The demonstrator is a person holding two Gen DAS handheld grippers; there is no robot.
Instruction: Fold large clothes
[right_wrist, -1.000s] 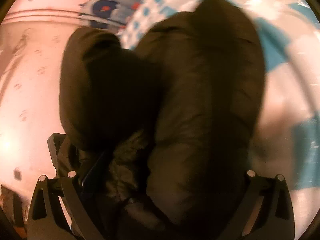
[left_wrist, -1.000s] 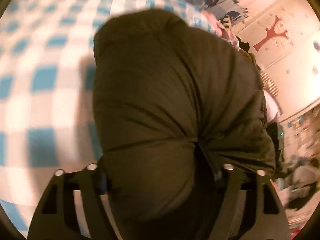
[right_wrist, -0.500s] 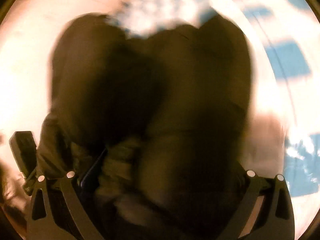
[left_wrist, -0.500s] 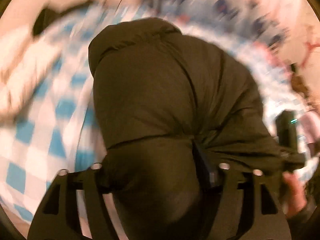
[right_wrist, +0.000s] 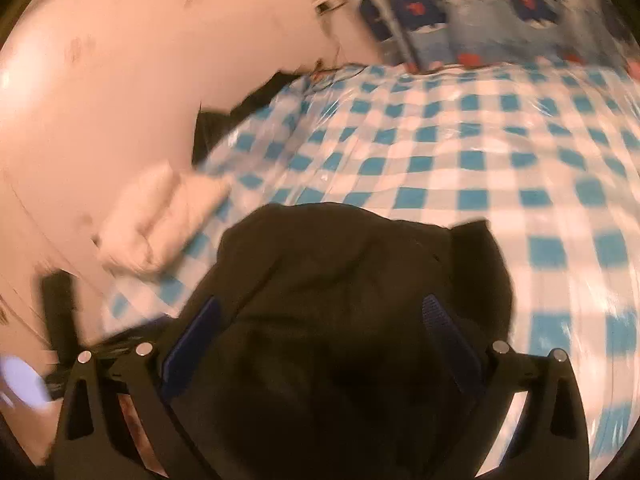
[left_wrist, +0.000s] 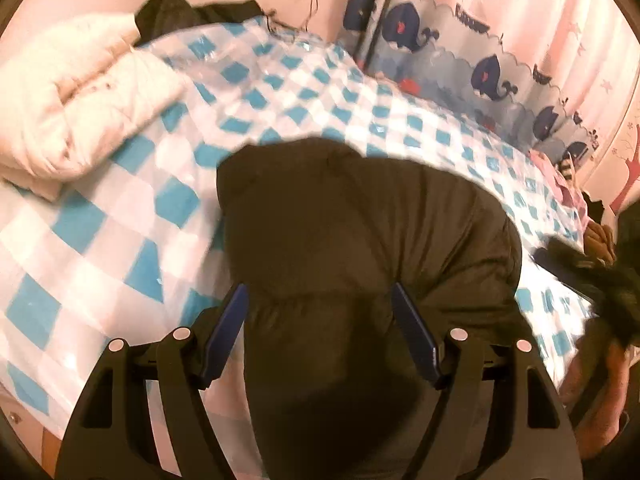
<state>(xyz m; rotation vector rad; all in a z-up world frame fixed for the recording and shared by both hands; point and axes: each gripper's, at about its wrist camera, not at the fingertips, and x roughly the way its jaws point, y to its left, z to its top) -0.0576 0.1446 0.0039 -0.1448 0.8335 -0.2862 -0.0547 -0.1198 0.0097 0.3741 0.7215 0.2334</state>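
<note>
A bulky dark olive padded jacket (left_wrist: 360,232) lies bunched on the blue-and-white checked bed cover (left_wrist: 120,220). In the left wrist view my left gripper (left_wrist: 320,332) stands with its blue-padded fingers (left_wrist: 224,328) spread wide on either side of the jacket's near fold, which bulges between them. In the right wrist view the same jacket (right_wrist: 340,280) fills the lower middle, and my right gripper (right_wrist: 316,344) also has its fingers (right_wrist: 448,340) spread wide around the jacket's bulk. The jacket's underside is hidden.
A folded white quilt (left_wrist: 76,96) lies at the bed's left, also in the right wrist view (right_wrist: 160,220). Dark clothes (left_wrist: 192,16) sit by the pink wall. A whale-print curtain (left_wrist: 460,52) runs behind the bed. More clothes (left_wrist: 568,188) lie at the right edge.
Both grippers have swung so the bed and the far wall come into view. The fingers of both now stand wider apart around the jacket, which has dropped lower onto the bed.
</note>
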